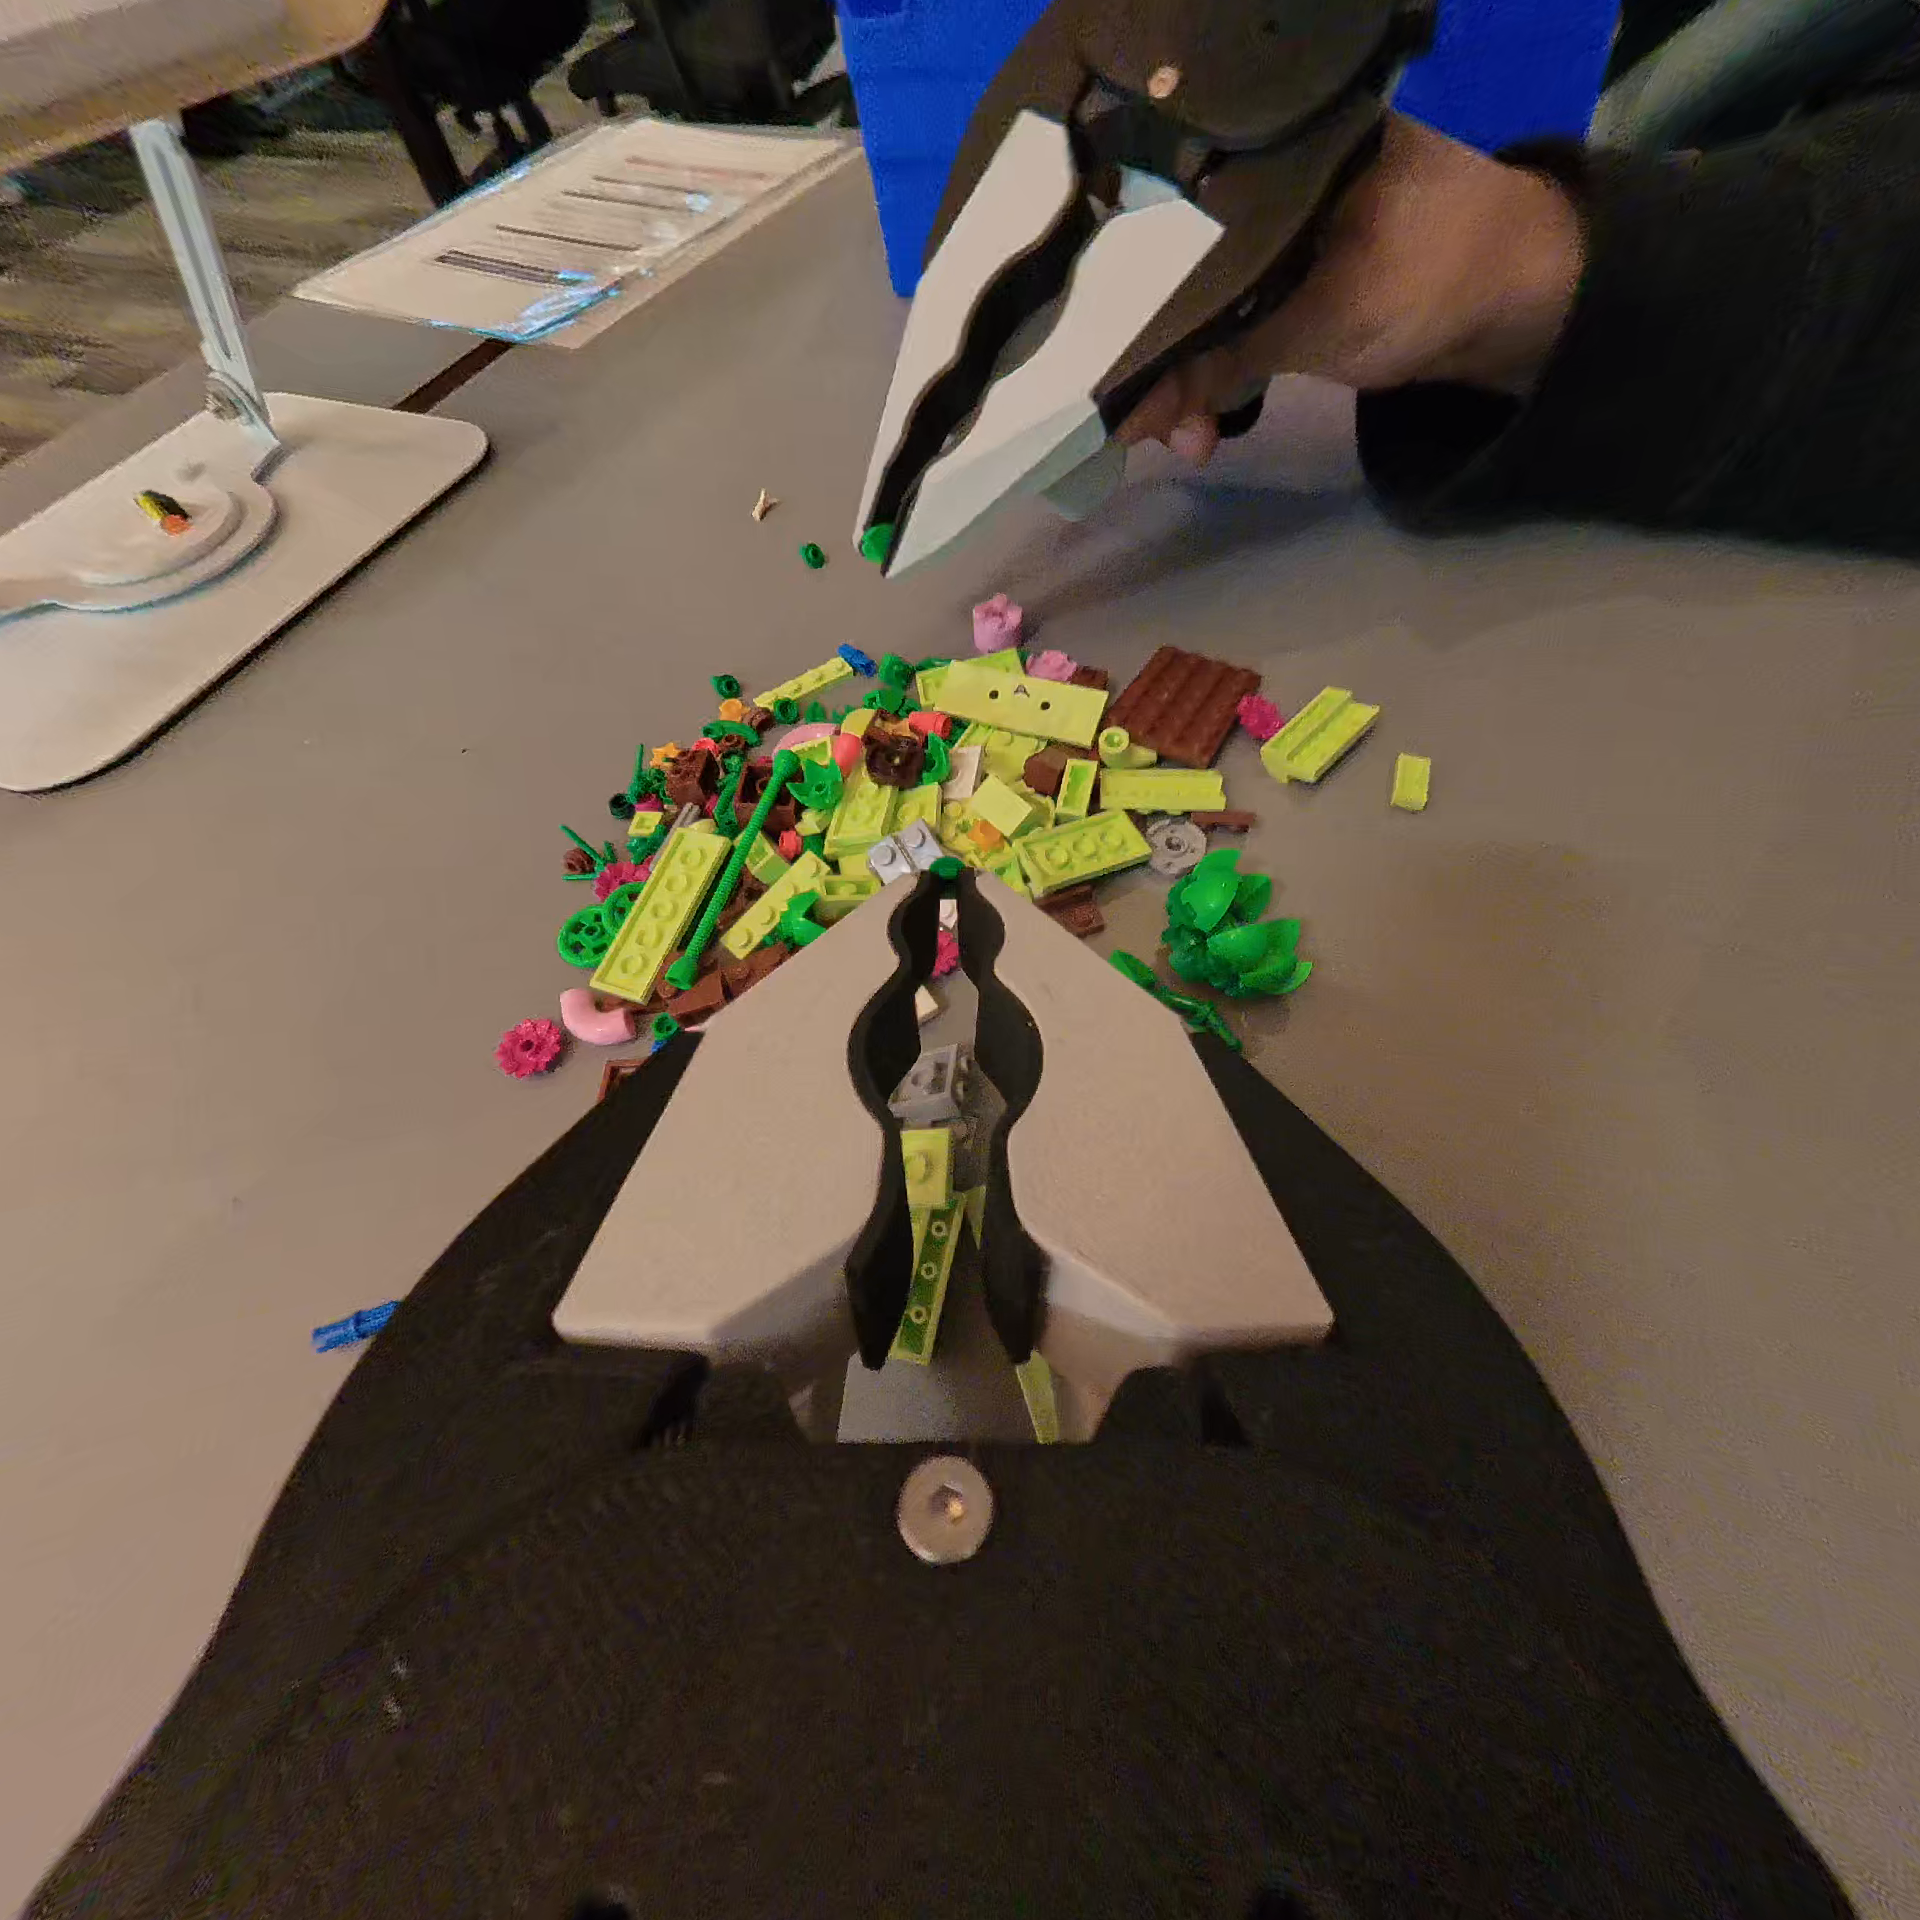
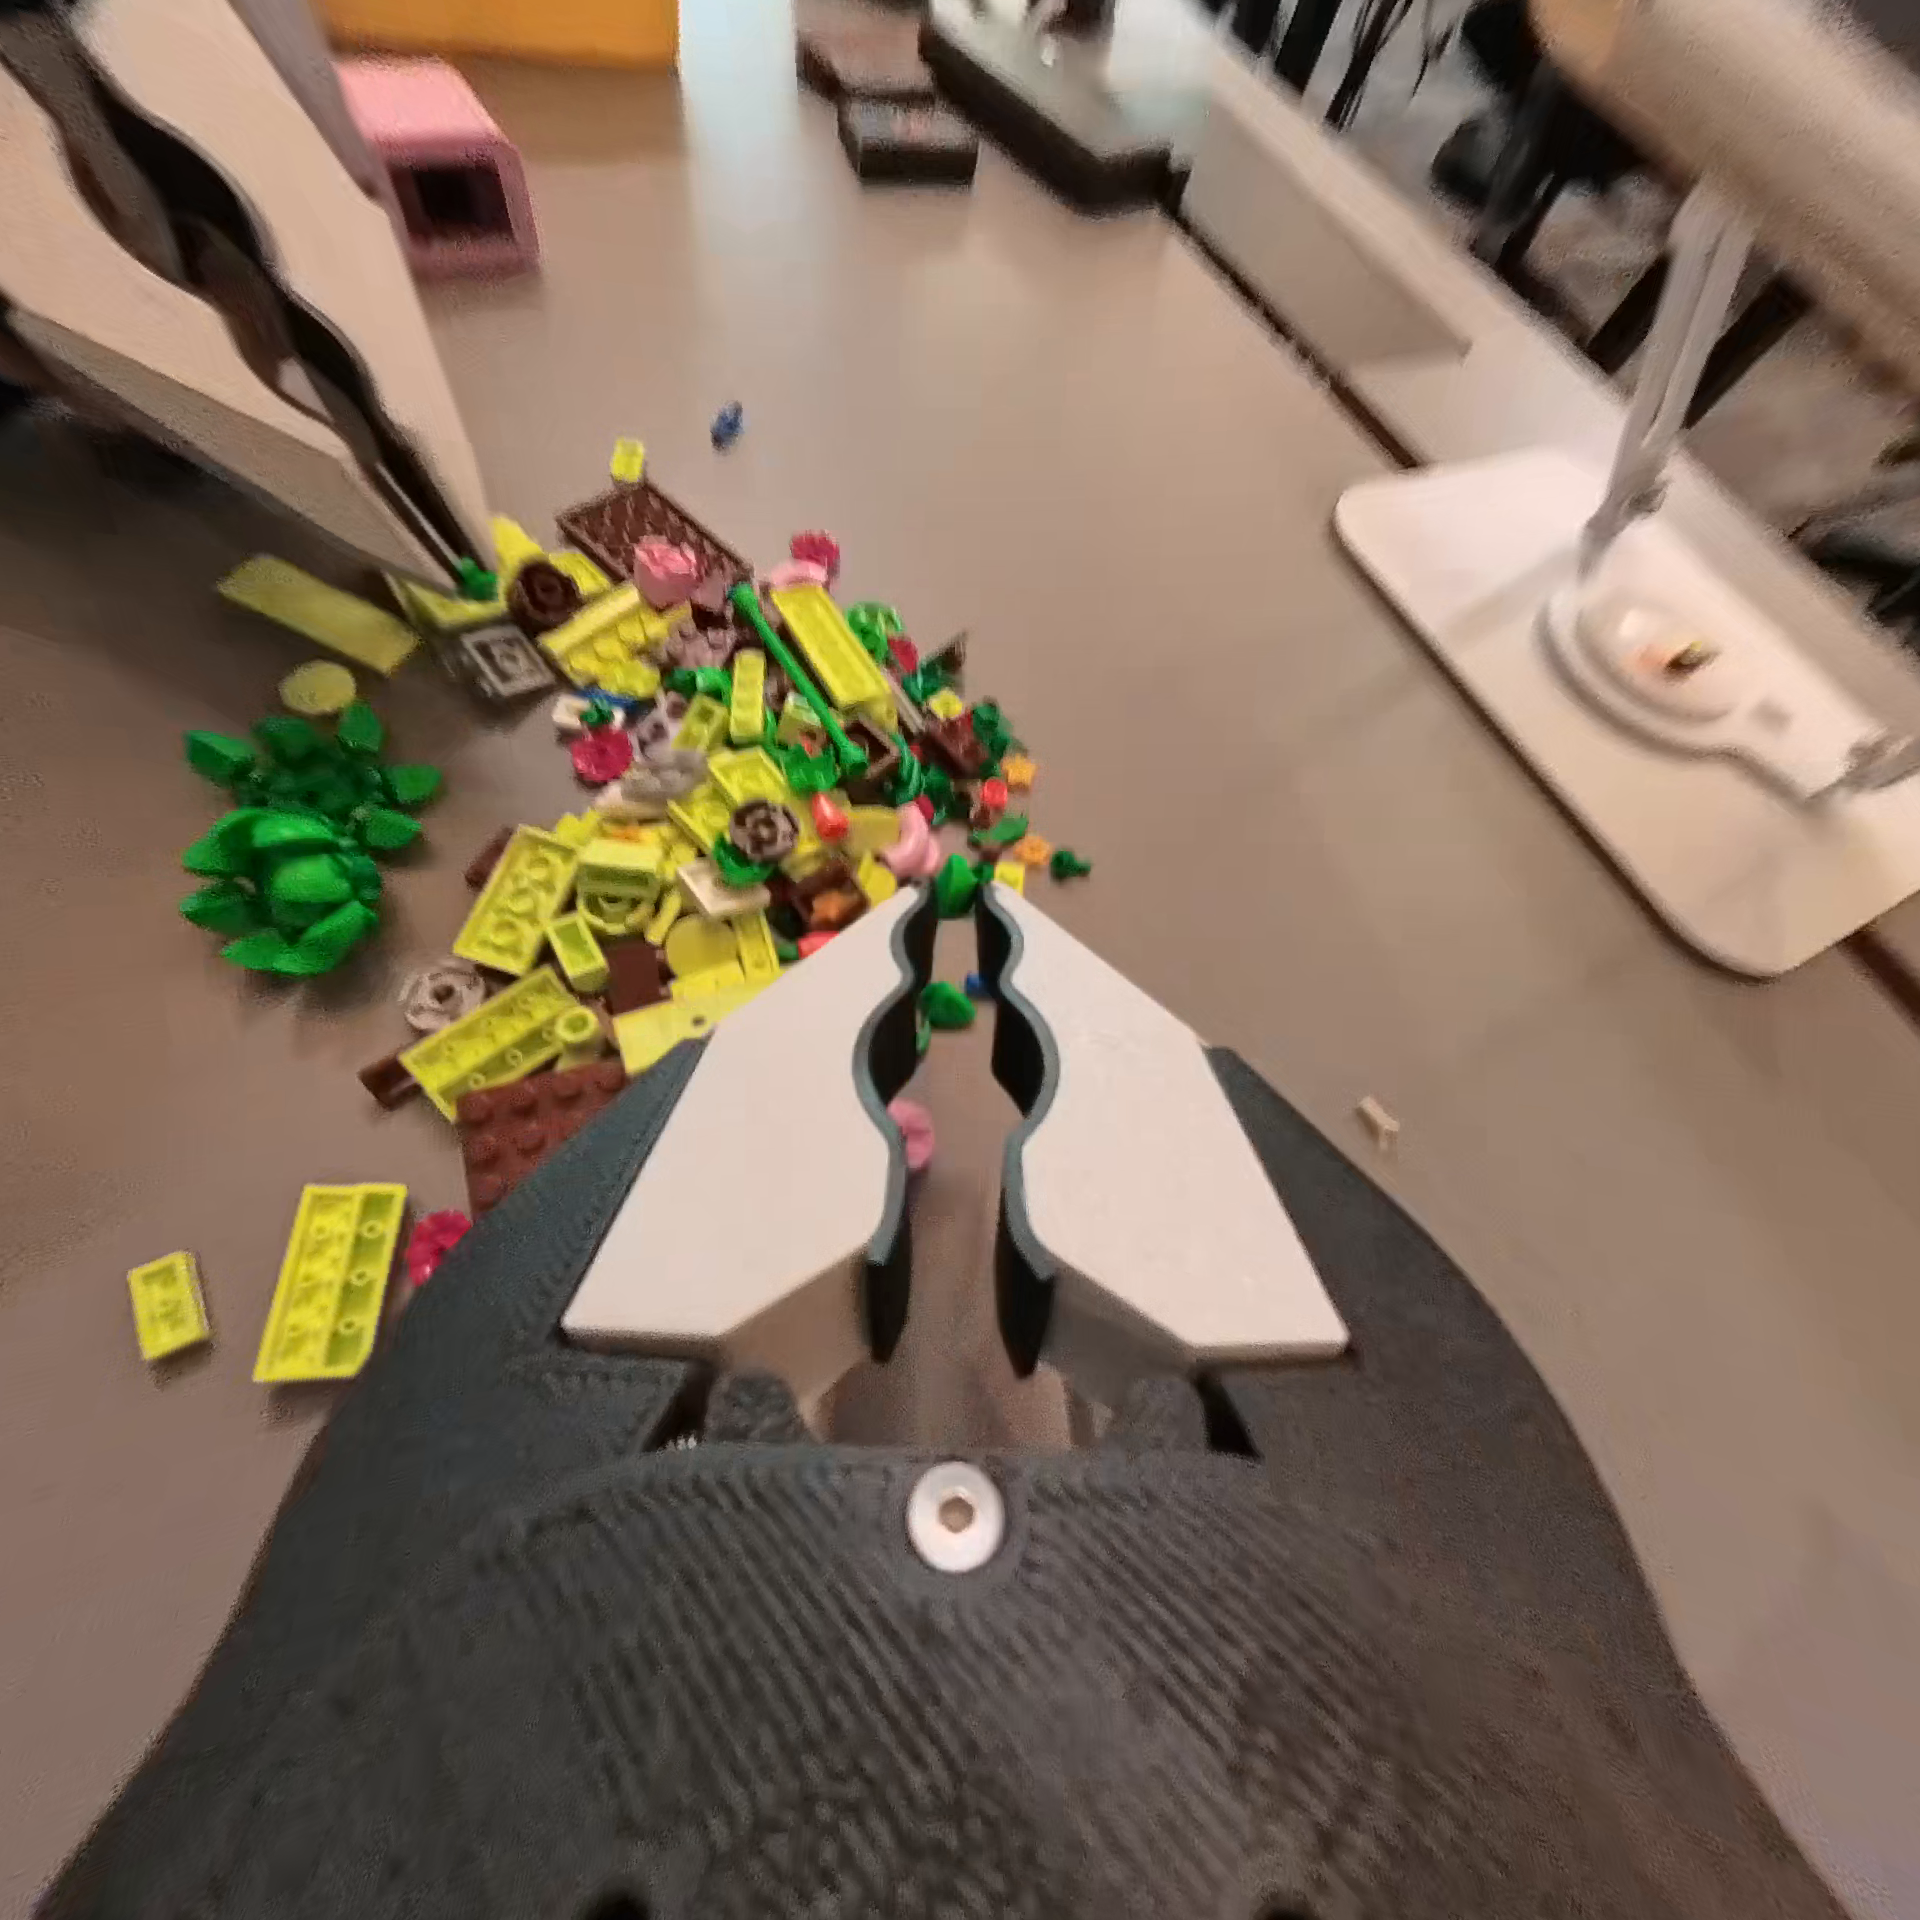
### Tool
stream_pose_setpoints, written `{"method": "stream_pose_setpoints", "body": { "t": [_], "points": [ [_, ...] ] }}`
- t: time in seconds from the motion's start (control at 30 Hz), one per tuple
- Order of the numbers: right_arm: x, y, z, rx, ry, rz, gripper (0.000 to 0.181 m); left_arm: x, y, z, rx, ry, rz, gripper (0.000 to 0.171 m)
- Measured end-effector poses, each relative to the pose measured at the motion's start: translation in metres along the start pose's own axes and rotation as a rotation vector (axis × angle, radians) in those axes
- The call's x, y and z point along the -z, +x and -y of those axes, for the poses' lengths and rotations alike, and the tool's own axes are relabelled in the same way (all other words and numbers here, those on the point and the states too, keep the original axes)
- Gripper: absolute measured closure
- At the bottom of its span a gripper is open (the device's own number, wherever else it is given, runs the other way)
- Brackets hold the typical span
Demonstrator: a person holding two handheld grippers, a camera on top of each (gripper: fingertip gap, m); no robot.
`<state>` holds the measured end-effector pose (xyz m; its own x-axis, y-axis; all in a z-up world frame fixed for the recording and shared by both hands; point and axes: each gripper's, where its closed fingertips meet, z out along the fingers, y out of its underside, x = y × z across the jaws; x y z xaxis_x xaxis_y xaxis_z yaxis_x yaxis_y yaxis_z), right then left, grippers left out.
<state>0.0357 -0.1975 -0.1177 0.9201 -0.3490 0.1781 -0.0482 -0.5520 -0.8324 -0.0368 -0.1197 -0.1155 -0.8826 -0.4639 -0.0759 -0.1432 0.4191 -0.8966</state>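
A pile of small toy bricks [image 1: 935, 790], mostly lime, green, brown and pink, lies on the grey table [image 1: 416, 935]. It also shows in the right wrist view [image 2: 727, 779]. My left gripper [image 1: 945, 878] is over the near edge of the pile, shut on a small green piece [image 1: 945, 867]. It also shows in the right wrist view [image 2: 468, 571]. My right gripper [image 2: 951, 899] is shut on a small green piece [image 2: 954, 883] at the pile's edge. In the left wrist view it [image 1: 883, 551] hangs just beyond the pile, a round green piece [image 1: 876, 540] in its tips.
A green leafy cluster [image 1: 1236, 925] and a brown plate [image 1: 1184, 707] lie beside the pile. A loose green stud [image 1: 812, 555] lies near the right gripper. A white lamp base [image 1: 239, 582], sleeved papers [image 1: 582, 229], a blue bin [image 1: 914, 135] and a pink box [image 2: 447, 166] stand around. Left tips to right tips: about 11 centimetres. The brown plate [image 1: 1184, 707] is about 9 centimetres from my right fingertips.
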Motion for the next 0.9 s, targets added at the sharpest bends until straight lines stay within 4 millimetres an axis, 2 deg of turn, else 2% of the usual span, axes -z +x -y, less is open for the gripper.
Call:
{"method": "stream_pose_setpoints", "body": {
  "t": [0.17,0.23,0.3,0.37,0.5,0.57,0.67,0.77,0.9],
  "points": [
    [-0.016,-0.011,-0.021,-0.044,-0.093,0.07,0.177,-0.005,-0.001,-0.012,-0.043,-0.086,0.028,0.171],
    [-0.018,-0.018,-0.019,-0.045,-0.085,0.103,0.176,-0.005,-0.001,-0.012,-0.043,-0.085,0.034,0.171],
    [-0.018,-0.023,-0.012,-0.05,-0.044,0.131,0.167,-0.005,-0.002,-0.014,-0.043,-0.094,0.039,0.167],
    [-0.015,-0.016,-0.01,-0.056,-0.03,0.103,0.163,-0.005,-0.003,-0.015,-0.04,-0.103,0.041,0.162],
    [0.0,0.017,-0.014,-0.084,-0.022,-0.009,0.168,-0.004,-0.005,-0.013,-0.027,-0.091,0.047,0.158],
    [0.003,0.025,-0.019,-0.133,-0.027,-0.003,0.168,-0.004,-0.005,-0.013,-0.02,-0.085,0.046,0.157],
    [0.0,0.022,-0.03,-0.197,-0.065,0.057,0.168,-0.003,-0.006,-0.012,-0.017,-0.082,0.047,0.158],
    [-0.008,0.01,-0.033,-0.227,-0.075,0.127,0.167,-0.004,-0.005,-0.012,-0.021,-0.084,0.047,0.158],
    [-0.011,0.006,-0.031,-0.251,-0.086,0.145,0.162,-0.003,-0.006,-0.007,-0.039,-0.05,0.063,0.165]
  ]
}}
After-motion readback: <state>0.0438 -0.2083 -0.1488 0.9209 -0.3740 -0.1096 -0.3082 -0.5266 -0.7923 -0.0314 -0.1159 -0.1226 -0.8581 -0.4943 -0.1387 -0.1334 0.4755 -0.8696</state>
